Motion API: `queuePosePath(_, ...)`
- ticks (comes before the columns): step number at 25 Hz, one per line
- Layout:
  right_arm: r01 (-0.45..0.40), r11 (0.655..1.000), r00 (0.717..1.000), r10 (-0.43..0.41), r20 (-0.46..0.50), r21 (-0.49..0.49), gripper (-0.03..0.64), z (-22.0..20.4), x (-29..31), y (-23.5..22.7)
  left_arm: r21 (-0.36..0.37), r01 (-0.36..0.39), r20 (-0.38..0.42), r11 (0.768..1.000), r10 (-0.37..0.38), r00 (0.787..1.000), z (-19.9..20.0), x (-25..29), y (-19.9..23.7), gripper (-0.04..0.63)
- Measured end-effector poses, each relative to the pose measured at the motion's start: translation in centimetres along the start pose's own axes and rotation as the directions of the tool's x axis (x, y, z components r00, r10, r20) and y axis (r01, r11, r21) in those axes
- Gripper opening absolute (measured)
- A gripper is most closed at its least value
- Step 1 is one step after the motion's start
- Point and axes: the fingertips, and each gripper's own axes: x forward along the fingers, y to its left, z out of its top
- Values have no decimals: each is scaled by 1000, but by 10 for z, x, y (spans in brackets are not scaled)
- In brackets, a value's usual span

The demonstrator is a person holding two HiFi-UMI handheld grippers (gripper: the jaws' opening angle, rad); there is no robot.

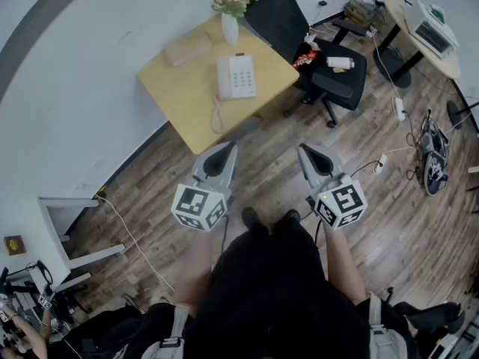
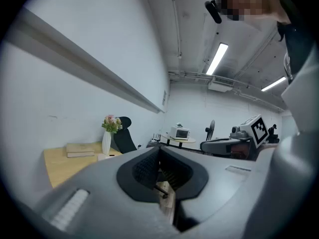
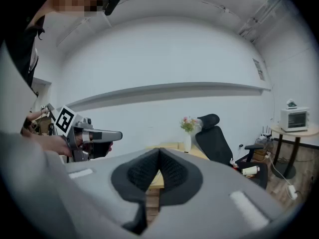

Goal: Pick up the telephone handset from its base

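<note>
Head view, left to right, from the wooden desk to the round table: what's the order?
tan books → telephone → black chair seat → white countertop oven

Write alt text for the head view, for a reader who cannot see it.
From above: a person points the left gripper and right gripper, both shut and empty, toward a yellow table holding a white telephone, handset on its base, and a vase of flowers.

Open floor (image 1: 266, 172) leads to the table (image 1: 179, 96); vase (image 1: 230, 28) behind telephone (image 1: 236, 75).
</note>
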Motion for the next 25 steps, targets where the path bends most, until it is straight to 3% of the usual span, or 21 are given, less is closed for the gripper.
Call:
queuePosePath(11,-31,999,1000,31,5,-16,2,4,-10,25,0,9,15,1000,-9,1000,2,-19,-15,11)
queuePosePath(17,-94,990,993,86,78,105,3,10,-12,34,-4,15,-1,1000,-15,1000,-5,-24,-13,11)
queuePosePath(25,-100,988,994,93,63,119,3,3,-6,18,-13,16,-23,1000,-17,1000,-13,-6,-11,11)
